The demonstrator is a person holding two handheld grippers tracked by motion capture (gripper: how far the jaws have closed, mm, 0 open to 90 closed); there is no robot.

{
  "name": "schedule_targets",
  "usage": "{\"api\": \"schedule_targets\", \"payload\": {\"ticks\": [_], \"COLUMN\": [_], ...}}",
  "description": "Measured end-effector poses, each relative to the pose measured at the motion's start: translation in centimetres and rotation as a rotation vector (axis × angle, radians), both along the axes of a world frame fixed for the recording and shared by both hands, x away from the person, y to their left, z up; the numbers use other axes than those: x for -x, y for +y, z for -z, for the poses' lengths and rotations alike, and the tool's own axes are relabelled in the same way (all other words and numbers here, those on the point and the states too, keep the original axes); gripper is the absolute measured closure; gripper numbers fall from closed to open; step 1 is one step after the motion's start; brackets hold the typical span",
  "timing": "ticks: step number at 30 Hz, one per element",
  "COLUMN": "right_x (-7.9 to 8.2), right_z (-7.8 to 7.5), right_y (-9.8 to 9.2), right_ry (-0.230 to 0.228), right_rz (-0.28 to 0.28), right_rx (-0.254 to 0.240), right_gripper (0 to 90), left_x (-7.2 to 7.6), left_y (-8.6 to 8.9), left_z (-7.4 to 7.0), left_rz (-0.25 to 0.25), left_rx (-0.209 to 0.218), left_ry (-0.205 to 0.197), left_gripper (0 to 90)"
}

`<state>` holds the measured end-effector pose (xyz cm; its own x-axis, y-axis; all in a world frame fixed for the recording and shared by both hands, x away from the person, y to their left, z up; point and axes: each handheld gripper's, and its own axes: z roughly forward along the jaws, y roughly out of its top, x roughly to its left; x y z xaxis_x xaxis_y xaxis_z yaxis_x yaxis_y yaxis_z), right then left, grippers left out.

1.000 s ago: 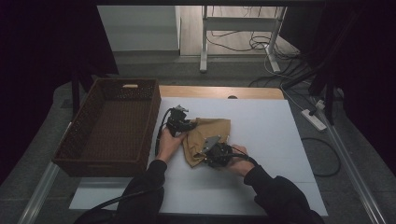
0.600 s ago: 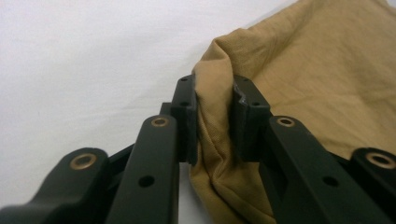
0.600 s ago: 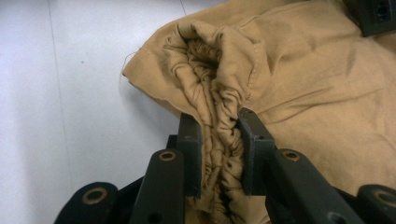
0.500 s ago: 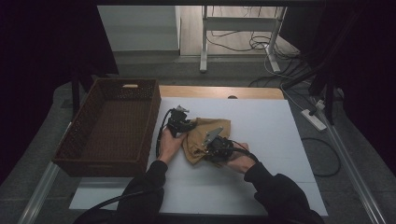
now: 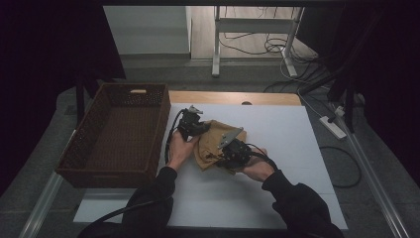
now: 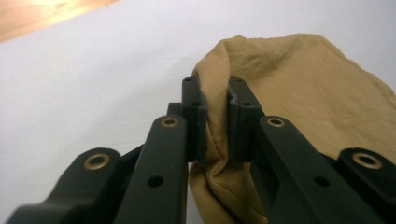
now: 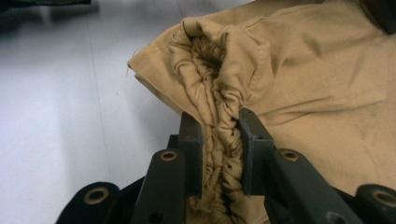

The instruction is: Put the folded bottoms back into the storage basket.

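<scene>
A crumpled tan cotton cloth (image 5: 214,144) is held above the white table (image 5: 292,134), just right of the brown woven wicker basket (image 5: 116,131). A far fold is pinched by the left gripper (image 6: 217,100), whose fingers (image 6: 194,116) have just been closing on it. A gathered hem is clamped by the right gripper (image 7: 219,135). Compared with a second ago, both grippers and the cloth are raised slightly off the table.
</scene>
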<state>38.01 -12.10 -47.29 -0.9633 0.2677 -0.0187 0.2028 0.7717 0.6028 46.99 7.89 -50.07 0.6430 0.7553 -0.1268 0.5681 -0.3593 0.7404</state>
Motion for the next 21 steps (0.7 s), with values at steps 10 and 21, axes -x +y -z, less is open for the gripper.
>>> {"api": "schedule_targets", "payload": {"ticks": [10,21], "right_x": [0.1,0.2], "right_z": [-2.2,-5.1], "right_y": [-0.7,-0.6], "right_ry": [0.021,0.003], "right_rz": [0.010,0.007], "right_rx": [-0.069,-0.107], "right_gripper": [74.6,74.6], "left_x": [0.2,0.4], "left_y": [0.1,0.7], "left_z": [-2.1,-5.5], "left_rz": [0.000,-0.018], "left_rx": [-0.018,-0.008], "left_ry": [-0.005,-0.036], "left_gripper": [79.7,79.7]}}
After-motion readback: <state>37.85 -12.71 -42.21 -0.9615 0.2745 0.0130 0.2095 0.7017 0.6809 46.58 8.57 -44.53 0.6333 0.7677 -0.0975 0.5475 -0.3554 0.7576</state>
